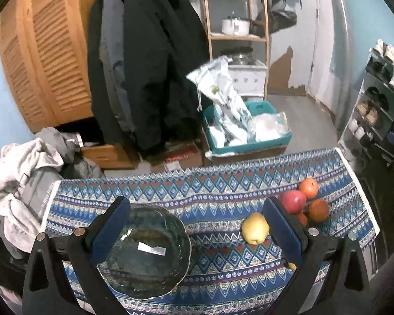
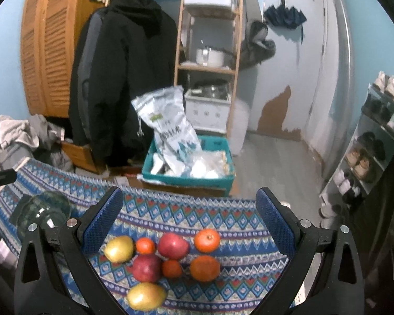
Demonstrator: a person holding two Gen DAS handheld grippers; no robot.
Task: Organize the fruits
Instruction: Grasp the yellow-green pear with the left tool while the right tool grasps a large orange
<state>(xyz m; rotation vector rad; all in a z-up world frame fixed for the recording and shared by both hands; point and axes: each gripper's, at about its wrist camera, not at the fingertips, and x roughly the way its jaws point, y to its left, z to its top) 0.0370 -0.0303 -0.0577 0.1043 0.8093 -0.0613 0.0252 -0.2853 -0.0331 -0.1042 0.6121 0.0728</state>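
A dark glass bowl [image 1: 144, 252] sits on the patterned cloth between the fingers of my open, empty left gripper [image 1: 194, 228]. A yellow pear [image 1: 254, 227] lies just left of its right finger, with a red apple [image 1: 293, 200] and oranges [image 1: 309, 187] behind. In the right wrist view, my open, empty right gripper [image 2: 187, 225] hovers above a cluster of fruit: two yellow pears [image 2: 118, 248], two red apples [image 2: 173, 245], several oranges [image 2: 207, 240]. The bowl shows in that view too [image 2: 43, 214], at far left.
The table is covered by a blue patterned cloth [image 1: 218, 199]. Beyond its far edge stand a teal bin [image 2: 189, 176] with bags, a hanging black coat [image 1: 149, 65], a wooden shelf [image 2: 210, 52], a clothes pile [image 1: 21, 178] and a shoe rack [image 2: 367, 152].
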